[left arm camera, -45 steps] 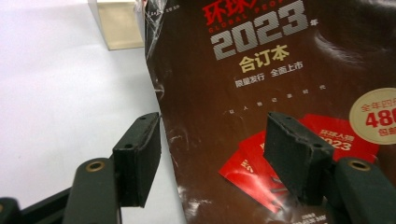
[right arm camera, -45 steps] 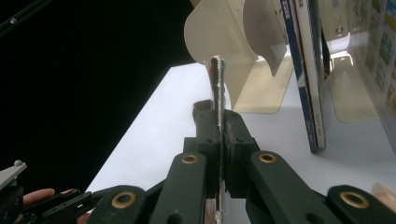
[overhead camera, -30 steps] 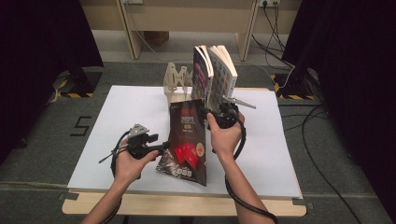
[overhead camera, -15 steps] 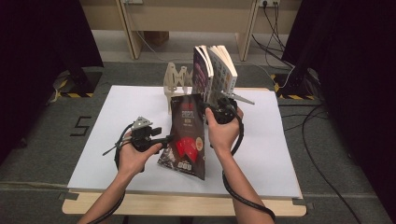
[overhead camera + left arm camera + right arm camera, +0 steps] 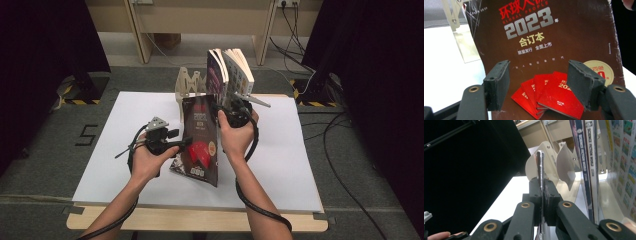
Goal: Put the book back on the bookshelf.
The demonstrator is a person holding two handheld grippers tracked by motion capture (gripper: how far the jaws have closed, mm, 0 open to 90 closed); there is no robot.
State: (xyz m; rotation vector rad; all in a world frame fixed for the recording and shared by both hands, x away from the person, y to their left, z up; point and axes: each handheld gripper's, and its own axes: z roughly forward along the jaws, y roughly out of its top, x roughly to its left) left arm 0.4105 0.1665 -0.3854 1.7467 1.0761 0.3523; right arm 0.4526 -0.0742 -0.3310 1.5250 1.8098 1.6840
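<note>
A dark brown magazine with red booklets printed on its cover stands nearly upright over the white table sheet. My right gripper is shut on its upper right edge. In the right gripper view that thin edge runs up from between the closed pads of my right gripper. My left gripper is at the magazine's left side, jaws open and pointing at the cover. In the left gripper view the cover lies just beyond the spread pads of my left gripper, and neither pad presses on it.
A white divider rack stands at the table's back edge, with books upright in its right slots, just behind the magazine. The rack's fins and the book spines are close ahead of my right gripper. Cables trail from both grippers.
My left gripper has risen a little and moved right, closer to the magazine's cover. The magazine and my right gripper have hardly moved.
</note>
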